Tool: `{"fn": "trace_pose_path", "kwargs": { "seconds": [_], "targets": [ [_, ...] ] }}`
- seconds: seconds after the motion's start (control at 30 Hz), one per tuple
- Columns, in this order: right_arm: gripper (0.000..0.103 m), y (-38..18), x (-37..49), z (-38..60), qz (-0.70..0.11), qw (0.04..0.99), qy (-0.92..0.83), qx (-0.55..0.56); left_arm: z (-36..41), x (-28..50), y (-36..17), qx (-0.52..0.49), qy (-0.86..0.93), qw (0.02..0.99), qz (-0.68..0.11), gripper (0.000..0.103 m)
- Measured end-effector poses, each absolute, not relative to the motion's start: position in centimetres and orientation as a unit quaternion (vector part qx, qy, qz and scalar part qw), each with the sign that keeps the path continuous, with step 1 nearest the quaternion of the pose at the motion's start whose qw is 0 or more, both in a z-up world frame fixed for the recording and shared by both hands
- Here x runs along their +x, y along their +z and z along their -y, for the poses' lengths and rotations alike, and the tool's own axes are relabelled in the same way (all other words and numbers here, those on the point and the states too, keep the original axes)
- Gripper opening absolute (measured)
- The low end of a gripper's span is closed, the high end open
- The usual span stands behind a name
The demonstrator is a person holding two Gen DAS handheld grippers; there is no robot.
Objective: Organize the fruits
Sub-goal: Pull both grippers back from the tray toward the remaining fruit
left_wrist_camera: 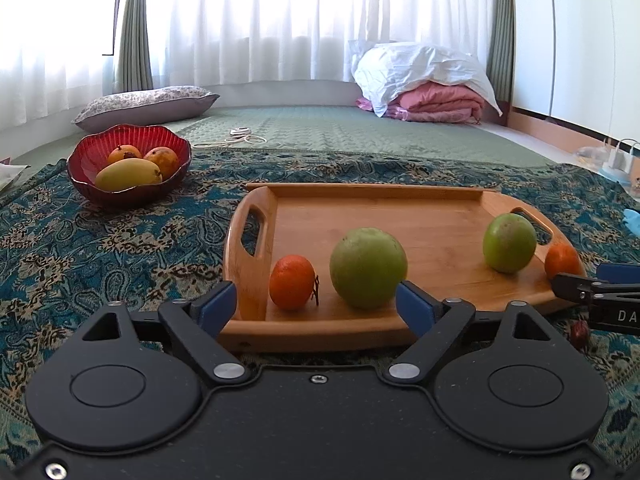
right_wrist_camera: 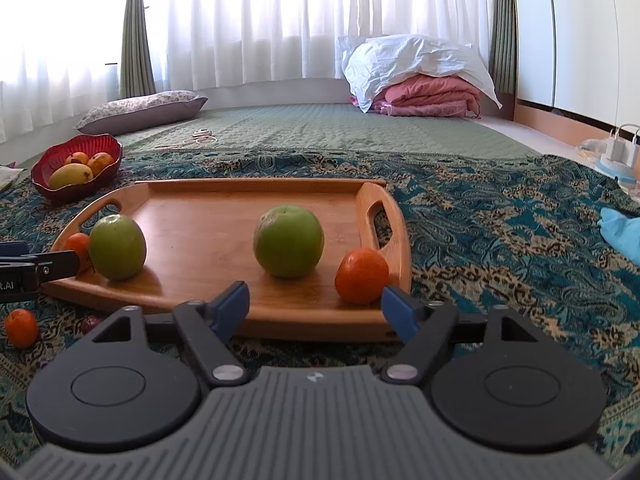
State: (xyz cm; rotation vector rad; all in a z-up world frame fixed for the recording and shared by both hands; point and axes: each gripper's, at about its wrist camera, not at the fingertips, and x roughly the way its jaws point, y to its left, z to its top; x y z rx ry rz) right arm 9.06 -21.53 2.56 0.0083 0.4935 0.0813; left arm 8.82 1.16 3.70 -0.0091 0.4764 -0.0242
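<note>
Two green apples (left_wrist_camera: 367,267) (left_wrist_camera: 509,242) and two small oranges (left_wrist_camera: 292,282) (left_wrist_camera: 561,260) sit near the wooden tray's (left_wrist_camera: 400,208) front edge. Three yellow-orange mangoes (left_wrist_camera: 129,174) fill the red bowl (left_wrist_camera: 84,160) far left. Another orange (right_wrist_camera: 21,328) lies on the cloth, near left of the tray.

My left gripper (left_wrist_camera: 316,304) is matte black with blue pads and silver screws; my right gripper (right_wrist_camera: 315,306) adds a ribbed grey cover.

We are in a home bedroom: sheer curtains (left_wrist_camera: 280,20), a floor mattress (left_wrist_camera: 340,132), a pillow (left_wrist_camera: 144,102) and folded bedding (left_wrist_camera: 436,104).
</note>
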Motion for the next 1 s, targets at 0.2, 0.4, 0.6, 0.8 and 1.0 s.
{"fn": "trace_pose_path", "kwargs": {
  "seconds": [0.2,0.4,0.6,0.8,1.0],
  "targets": [
    [0.090,1.8,8.5,21.8,-0.247,0.968,0.040,0.007,-1.1,7.6,3.3,-0.005,-0.023,0.972,-0.232,0.095],
    [0.103,1.1,7.6,21.8,-0.242,0.969,0.048,0.007,-1.3,6.7,2.6,-0.008,-0.020,0.971,-0.238,0.096],
    [0.103,0.7,7.2,21.3,-0.242,0.969,0.049,-0.004,-1.7,6.1,1.6,-0.007,-0.011,0.968,-0.250,0.096],
    [0.103,0.1,6.8,20.9,-0.248,0.967,0.050,-0.009,-2.1,5.6,0.9,-0.006,-0.005,0.967,-0.256,0.096],
    [0.103,-0.2,6.7,20.6,-0.249,0.967,0.047,-0.019,-2.5,5.1,0.3,-0.007,-0.003,0.965,-0.263,0.096]
  ]
}}
